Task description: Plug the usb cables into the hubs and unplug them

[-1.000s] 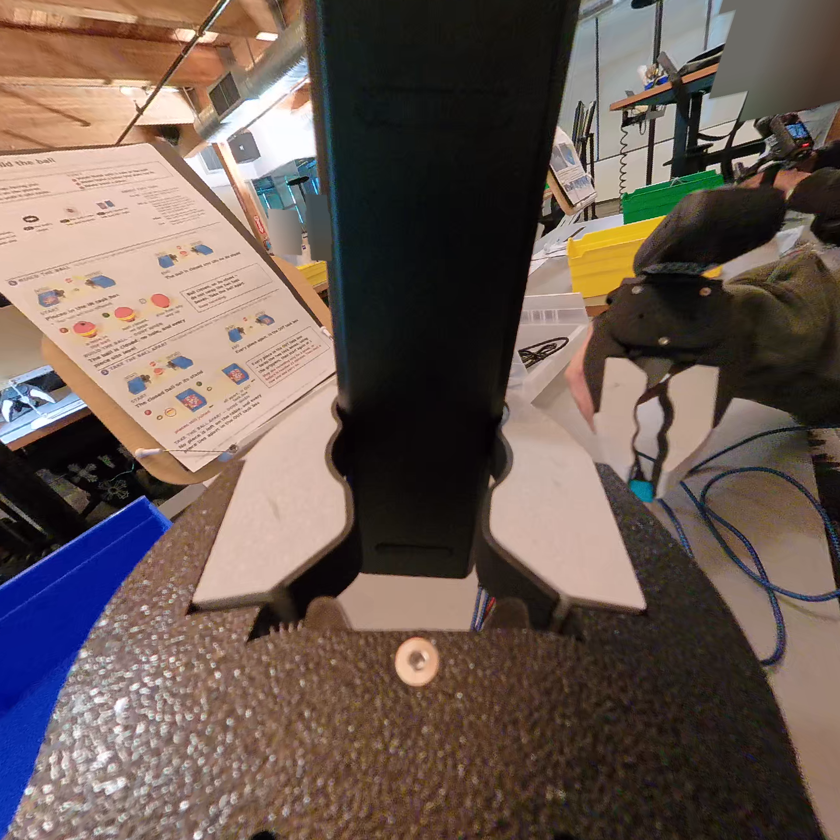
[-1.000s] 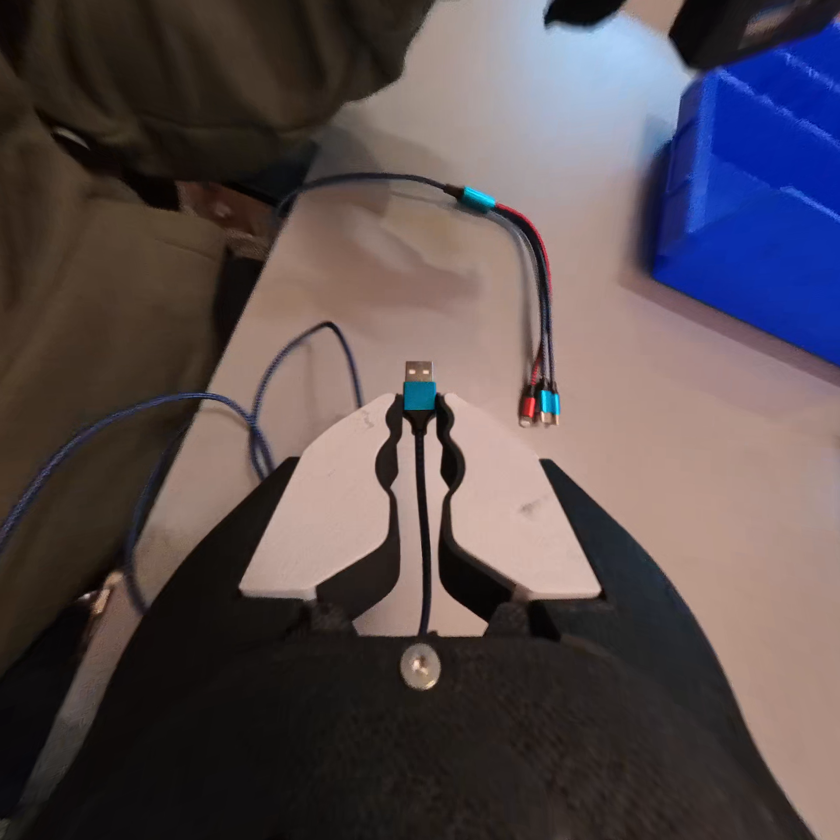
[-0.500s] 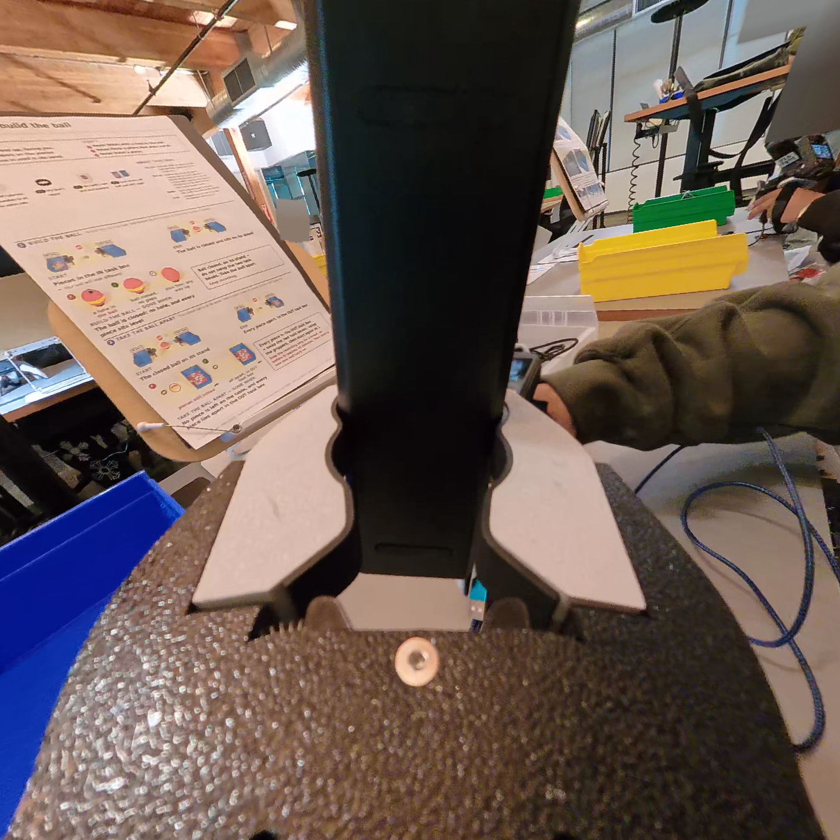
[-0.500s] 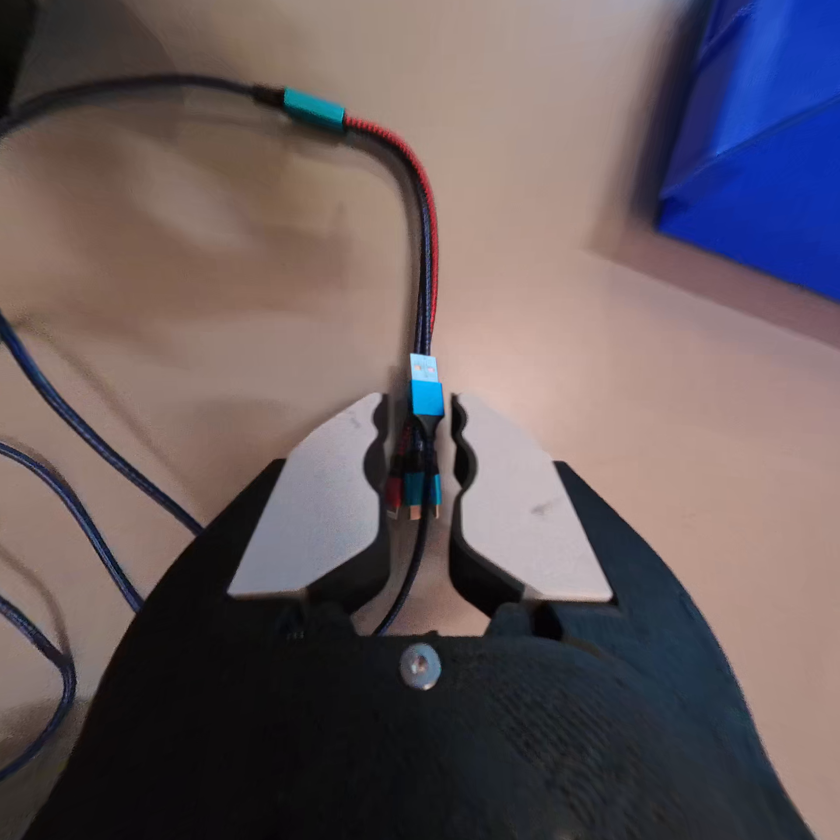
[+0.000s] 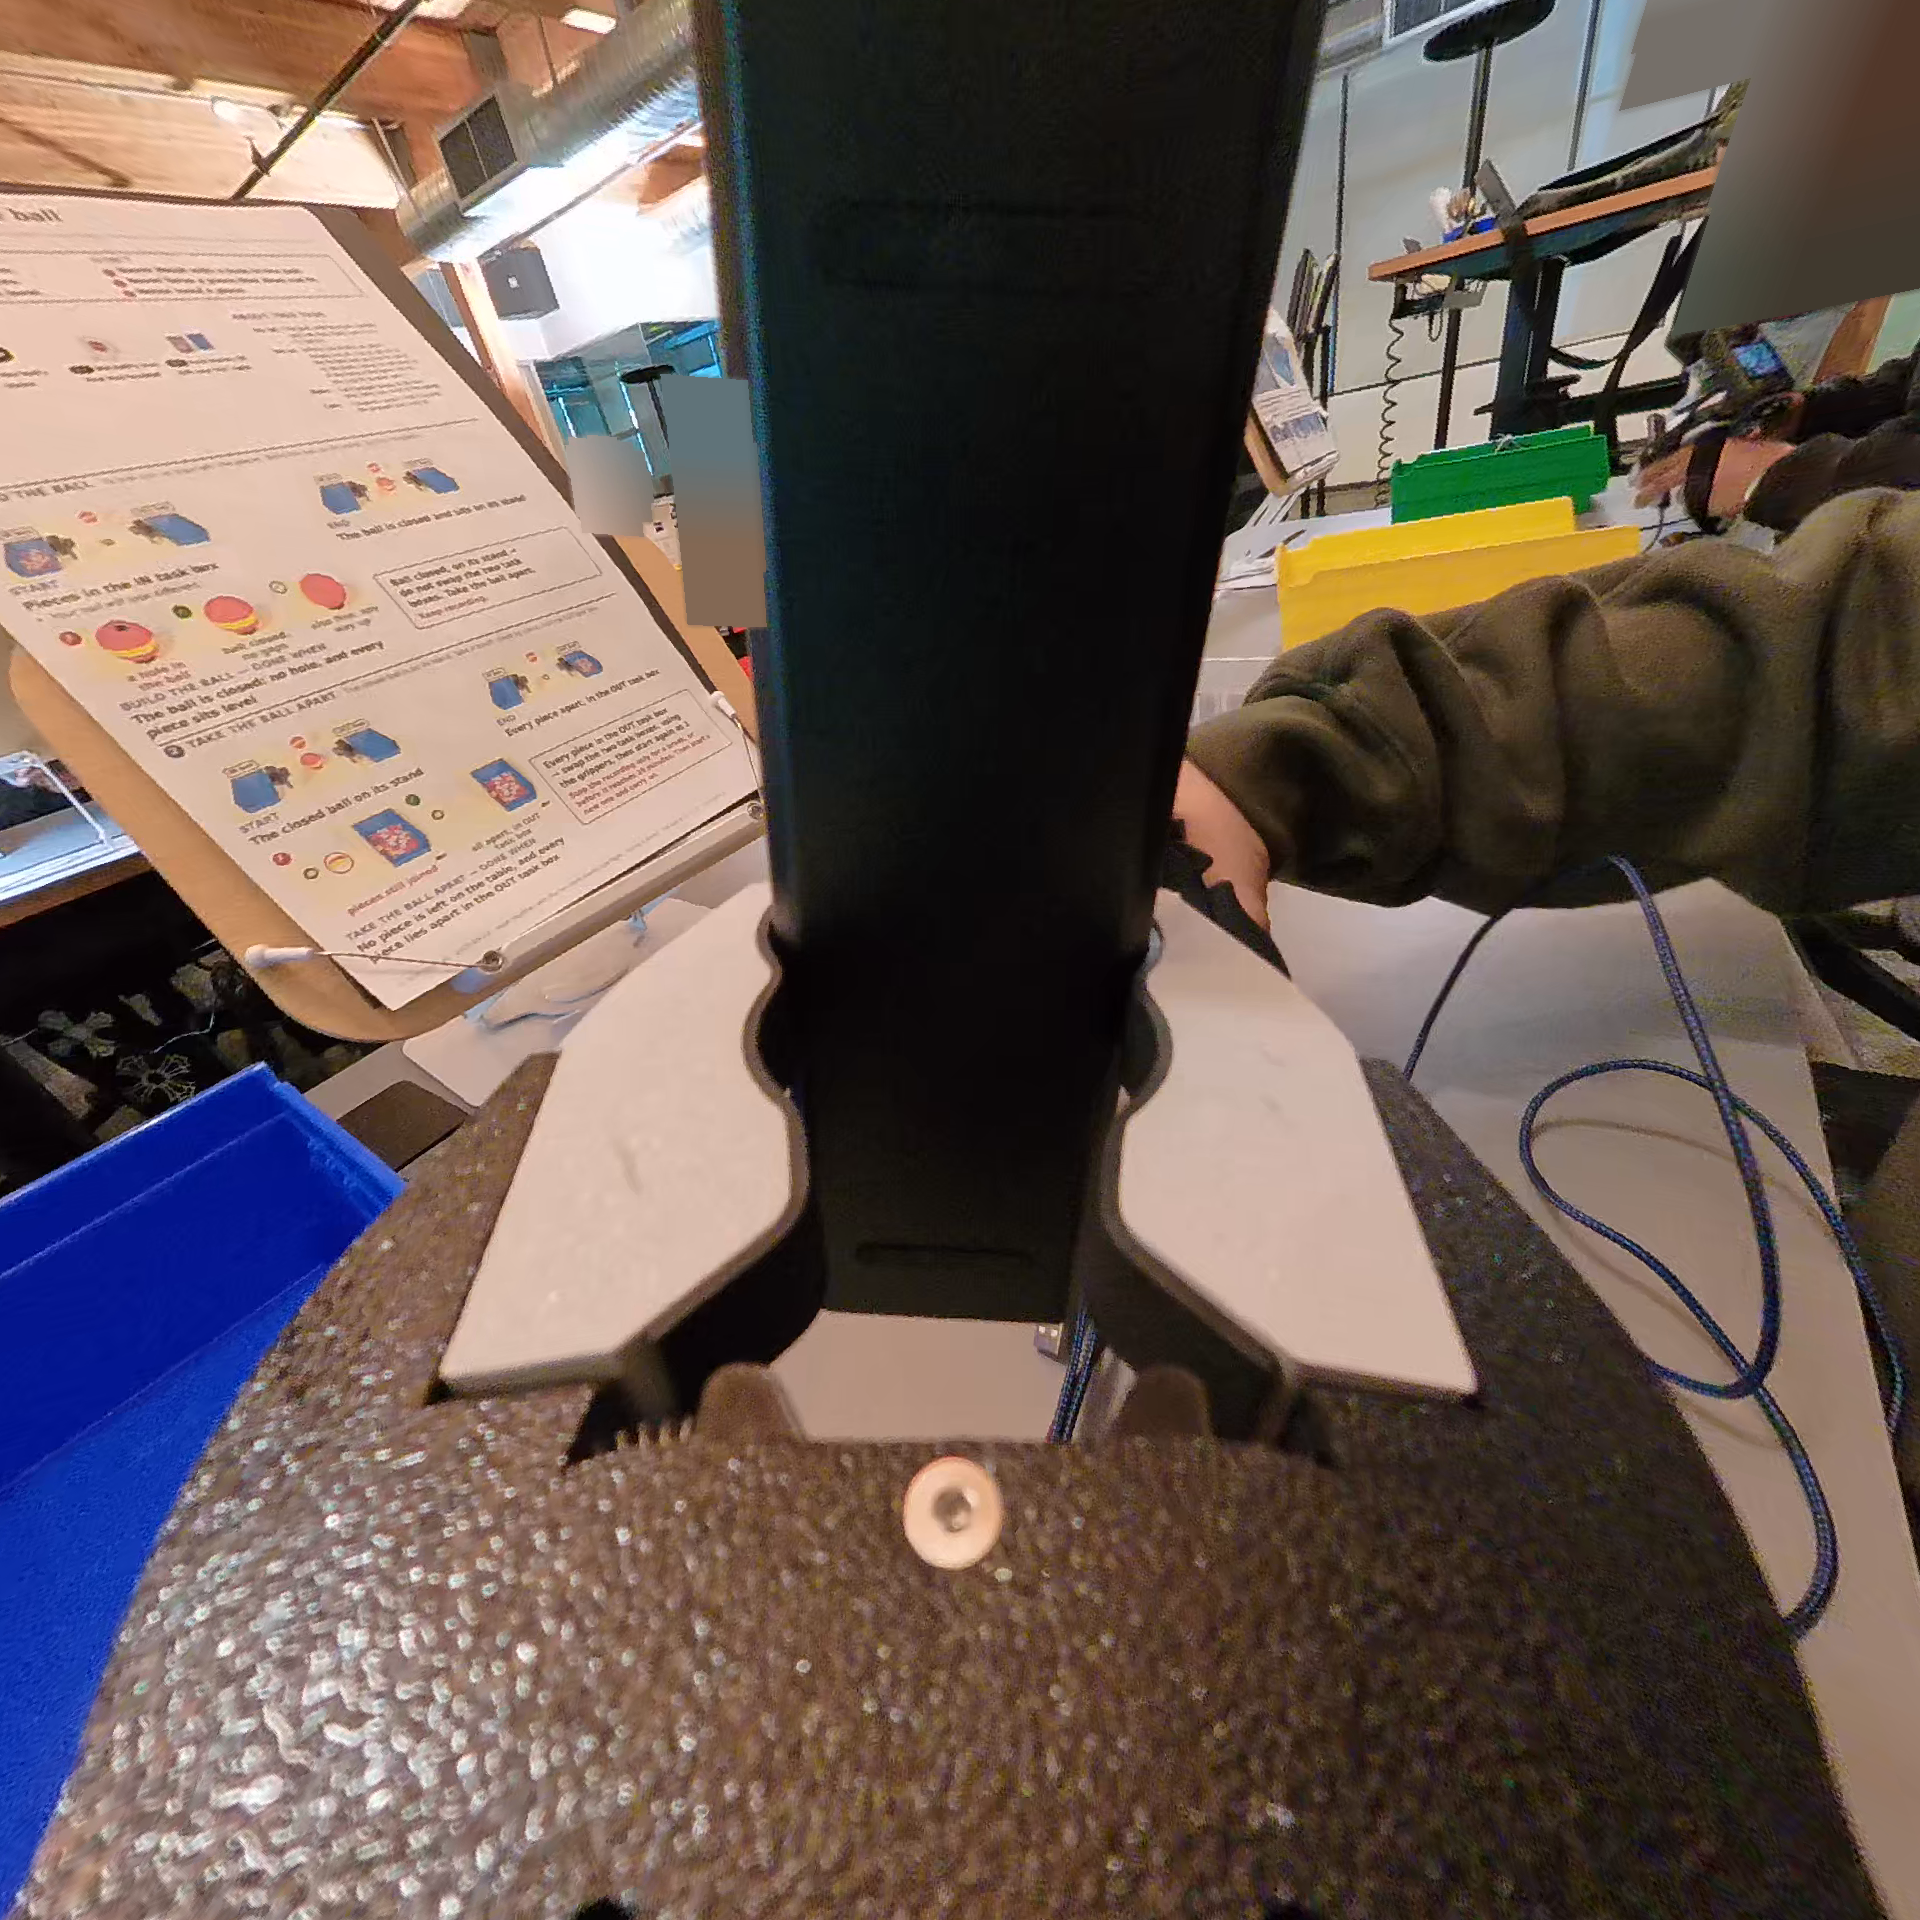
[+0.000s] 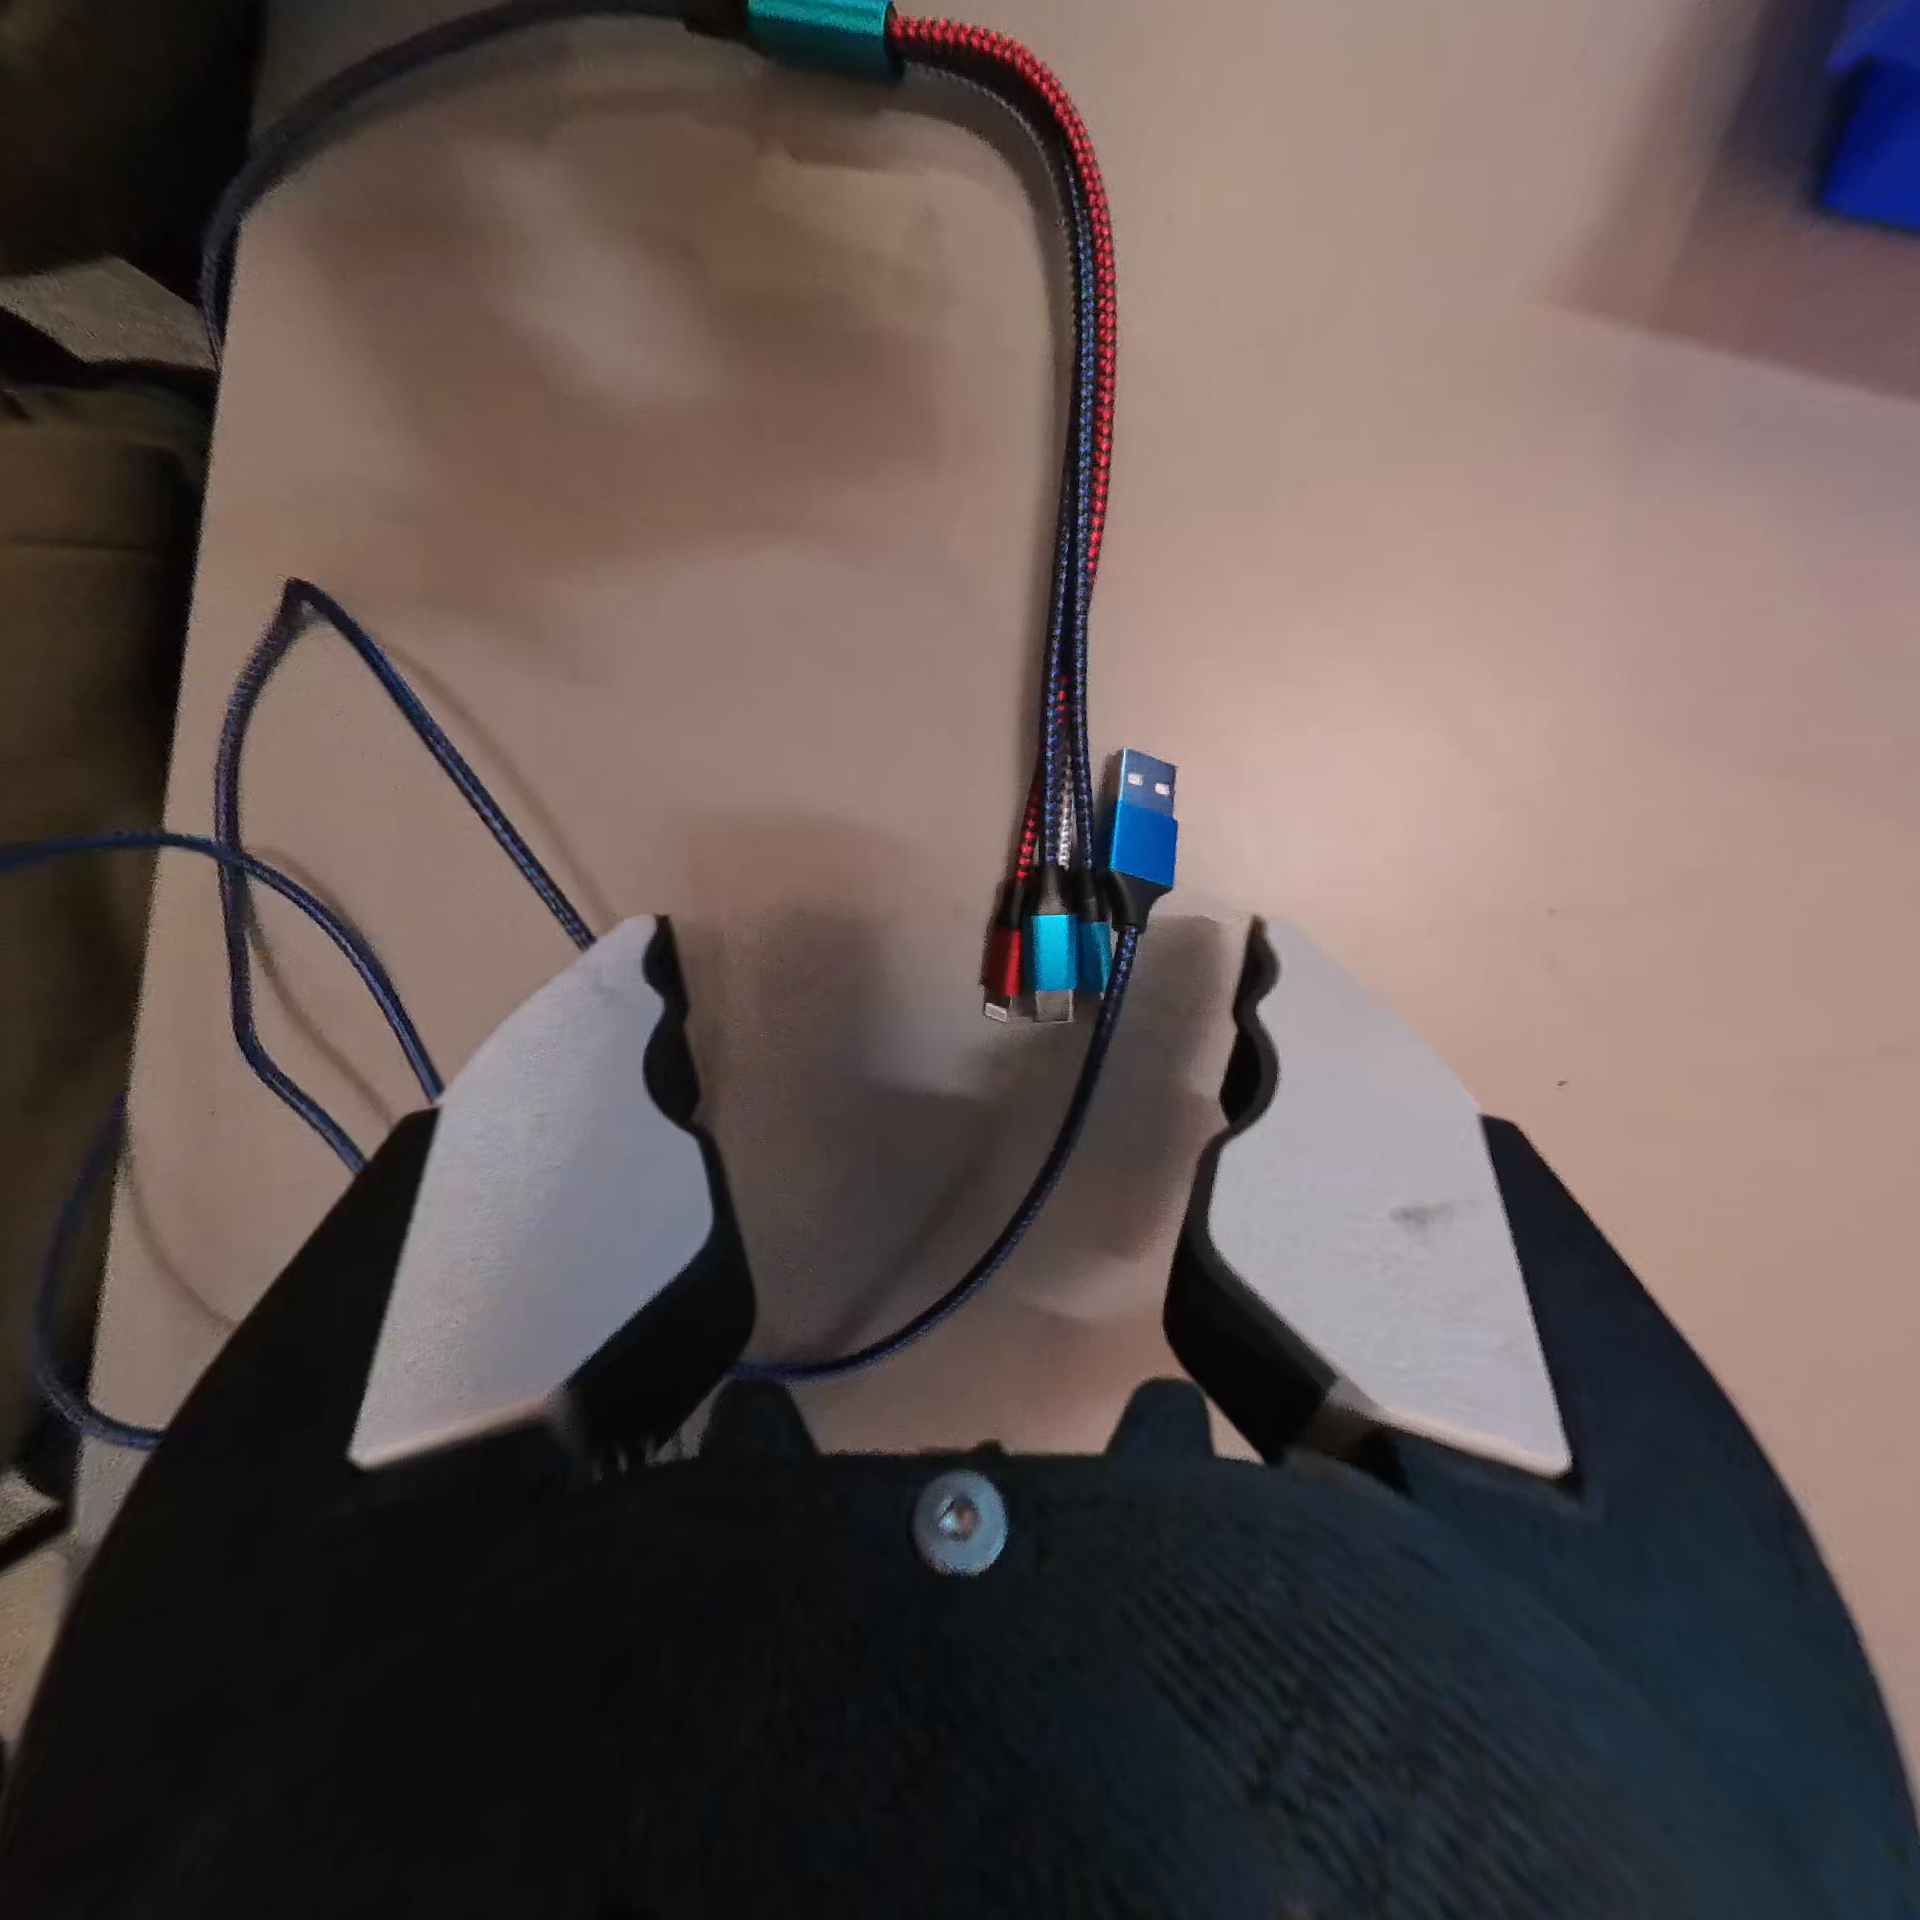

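Observation:
My left gripper [image 5: 961, 925] is shut on a tall black hub [image 5: 987, 520] and holds it upright, so it fills the middle of the left wrist view. My right gripper [image 6: 954, 935] is open and empty, low over the table [image 6: 1455, 623]. The blue USB-A plug [image 6: 1141, 831] lies on the table just past the right finger's tip. Beside it lie the cable's three small connectors [image 6: 1044, 951]. Their red and blue braided leads run up to a teal splitter [image 6: 821, 36]. Part of the blue cable [image 5: 1704, 1143] loops on the table at the right of the left wrist view.
A person's green sleeve [image 5: 1558, 727] reaches in behind the hub. A blue bin [image 5: 156, 1299] stands at the left and also shows blurred in the right wrist view [image 6: 1870, 104]. An instruction board [image 5: 312, 623] leans behind it. Yellow [image 5: 1455, 566] and green [image 5: 1496, 478] bins stand farther back. The grippers' ends are close to 20 centimetres from one another.
My right gripper carried the blue USB-A plug down to the table beside the small connectors, then opened and let it go. The left gripper still holds the hub upright.

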A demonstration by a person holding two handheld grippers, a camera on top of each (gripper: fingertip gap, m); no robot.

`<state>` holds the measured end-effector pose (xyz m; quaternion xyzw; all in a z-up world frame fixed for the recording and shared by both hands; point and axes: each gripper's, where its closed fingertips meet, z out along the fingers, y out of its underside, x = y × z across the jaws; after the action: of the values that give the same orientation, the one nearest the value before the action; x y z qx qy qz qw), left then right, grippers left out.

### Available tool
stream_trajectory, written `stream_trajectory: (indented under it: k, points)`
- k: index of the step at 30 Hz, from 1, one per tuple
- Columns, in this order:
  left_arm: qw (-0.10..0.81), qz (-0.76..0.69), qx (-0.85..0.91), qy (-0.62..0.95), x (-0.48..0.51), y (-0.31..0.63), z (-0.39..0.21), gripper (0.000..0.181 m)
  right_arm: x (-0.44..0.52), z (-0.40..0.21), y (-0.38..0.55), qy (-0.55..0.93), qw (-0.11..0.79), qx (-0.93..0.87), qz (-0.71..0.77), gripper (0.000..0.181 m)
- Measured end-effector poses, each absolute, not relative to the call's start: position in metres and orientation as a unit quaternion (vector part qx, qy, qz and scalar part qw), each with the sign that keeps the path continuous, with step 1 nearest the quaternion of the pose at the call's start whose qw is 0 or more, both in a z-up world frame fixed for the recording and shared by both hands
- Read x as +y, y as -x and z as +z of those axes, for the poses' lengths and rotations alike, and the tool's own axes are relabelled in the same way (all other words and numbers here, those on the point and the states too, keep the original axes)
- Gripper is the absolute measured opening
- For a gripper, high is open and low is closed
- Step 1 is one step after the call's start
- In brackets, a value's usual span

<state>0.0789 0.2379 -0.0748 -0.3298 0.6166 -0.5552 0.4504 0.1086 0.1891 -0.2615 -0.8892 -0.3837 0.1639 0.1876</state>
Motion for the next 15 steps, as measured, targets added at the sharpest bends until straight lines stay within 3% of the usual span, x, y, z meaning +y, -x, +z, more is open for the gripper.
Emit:
stream_trajectory:
  k: [4, 11, 15]
  points:
    - [0.446, -0.56, 0.616, 0.328, 0.237, -0.079, -0.075, 0.06, 0.2, -0.275, -0.113, 0.903, 0.187, -0.372, 0.106, 0.089]
    - [0.445, -0.558, 0.62, 0.326, 0.237, -0.078, -0.076, 0.06, 0.215, -0.281, -0.113, 0.899, 0.208, -0.384, 0.034, 0.021]
    - [0.447, -0.562, 0.614, 0.327, 0.24, -0.076, -0.074, 0.06, 0.207, -0.282, -0.11, 0.894, 0.18, -0.409, 0.033, 0.012]
